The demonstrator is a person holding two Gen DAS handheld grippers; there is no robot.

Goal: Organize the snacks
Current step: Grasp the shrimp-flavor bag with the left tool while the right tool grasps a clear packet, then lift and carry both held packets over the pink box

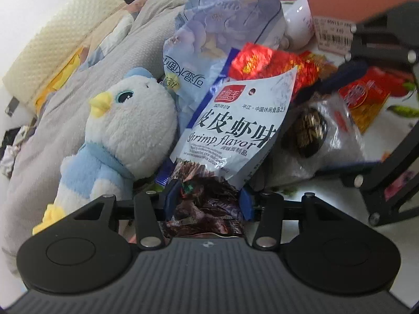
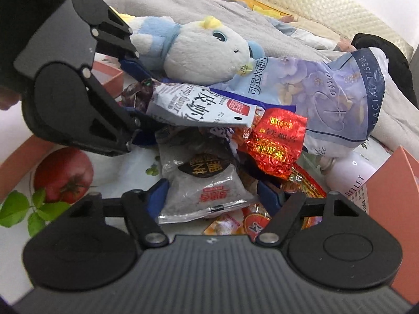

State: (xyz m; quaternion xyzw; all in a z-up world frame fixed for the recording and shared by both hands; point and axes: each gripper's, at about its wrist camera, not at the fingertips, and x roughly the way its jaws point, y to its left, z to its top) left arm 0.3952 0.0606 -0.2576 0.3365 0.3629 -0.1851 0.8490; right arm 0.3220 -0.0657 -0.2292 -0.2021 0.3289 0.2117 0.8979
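My left gripper [image 1: 208,200] is shut on the white shrimp-flavor snack bag [image 1: 235,128] and holds it above the snack pile; the bag also shows in the right wrist view [image 2: 199,107], with the left gripper [image 2: 136,99] at its left end. My right gripper [image 2: 212,196] is open, its blue fingers on either side of a clear bag of dark snacks [image 2: 207,191] in the pile. Red foil packets [image 2: 275,141] lie just beyond it. The right gripper shows at the right edge of the left wrist view [image 1: 340,76].
A plush penguin [image 1: 117,136] lies left of the pile on a grey blanket [image 1: 36,136]. A blue facial tissue pack [image 1: 225,34] leans behind. A white bottle [image 2: 351,172] and an orange box [image 2: 392,198] stand at the right. The tablecloth [image 2: 62,175] has vegetable prints.
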